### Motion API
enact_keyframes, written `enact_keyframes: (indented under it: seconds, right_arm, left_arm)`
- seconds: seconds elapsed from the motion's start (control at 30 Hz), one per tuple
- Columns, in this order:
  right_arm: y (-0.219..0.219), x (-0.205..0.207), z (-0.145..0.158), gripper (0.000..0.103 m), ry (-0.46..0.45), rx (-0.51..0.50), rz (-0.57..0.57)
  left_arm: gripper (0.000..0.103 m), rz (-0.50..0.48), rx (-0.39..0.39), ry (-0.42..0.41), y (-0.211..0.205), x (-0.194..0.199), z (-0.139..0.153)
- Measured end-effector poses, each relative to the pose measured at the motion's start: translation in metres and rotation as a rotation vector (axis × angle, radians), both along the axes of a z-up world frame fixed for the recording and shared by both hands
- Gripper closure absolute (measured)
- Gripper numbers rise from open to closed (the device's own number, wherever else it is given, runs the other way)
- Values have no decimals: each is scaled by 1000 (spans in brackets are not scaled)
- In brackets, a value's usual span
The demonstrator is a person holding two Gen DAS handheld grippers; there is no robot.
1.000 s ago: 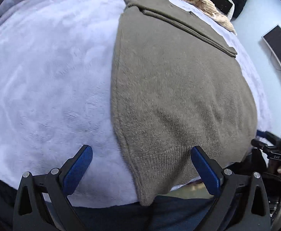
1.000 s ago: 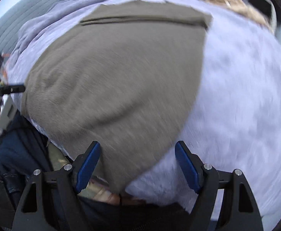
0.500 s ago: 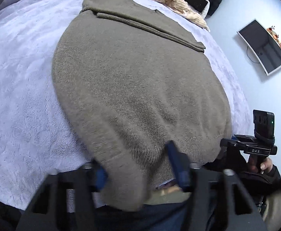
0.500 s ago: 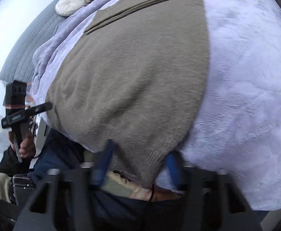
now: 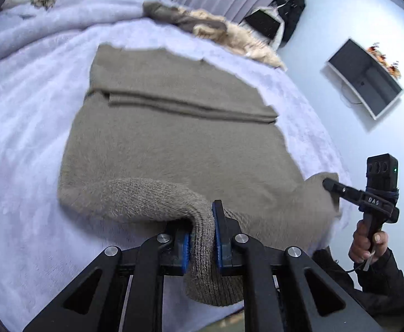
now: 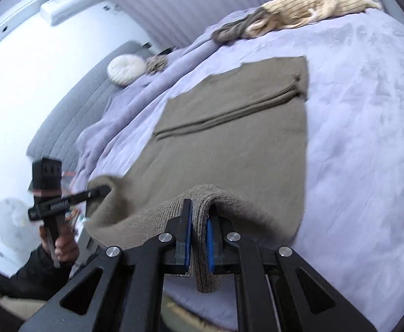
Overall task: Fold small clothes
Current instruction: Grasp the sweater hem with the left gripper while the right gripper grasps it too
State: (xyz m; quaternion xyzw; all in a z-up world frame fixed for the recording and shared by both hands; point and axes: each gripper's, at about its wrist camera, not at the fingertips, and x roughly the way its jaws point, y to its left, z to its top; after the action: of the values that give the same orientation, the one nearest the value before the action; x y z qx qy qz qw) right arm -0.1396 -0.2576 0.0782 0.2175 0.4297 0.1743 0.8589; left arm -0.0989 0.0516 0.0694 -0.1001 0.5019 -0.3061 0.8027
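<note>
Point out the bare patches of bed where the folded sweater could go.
Bare lilac blanket lies left of the olive sweater, and more to its right. The far edge is crowded by a cream knit pile.

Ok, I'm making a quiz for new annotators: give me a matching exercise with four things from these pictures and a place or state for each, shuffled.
Things:
1. olive knit sweater
2. left gripper
3. cream ribbed garment
4. wall-mounted screen

Places or states:
A. heaped at the far edge of the bed
B. shut on the near hem
C. hangs on the pale wall
D. spread on the lavender blanket

Pairs: 1-D, 2-B, 3-A, 4-C
</note>
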Motion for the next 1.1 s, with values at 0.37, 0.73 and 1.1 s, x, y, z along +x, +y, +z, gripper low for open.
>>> enact_keyframes:
  seconds: [0.37,0.73,1.1]
  right_arm:
    - [-2,14,-39,89,152,-18,-22]
    - [-5,3,-47,58,156,57,-1]
    - [8,-9,-35,95,114,-26,84]
  left_arm:
    - [57,50,-195,209,30,-3,-47]
    - [10,77,-182,216,20,-24,-48]
    - [88,33,-81,164,5,-38,-21]
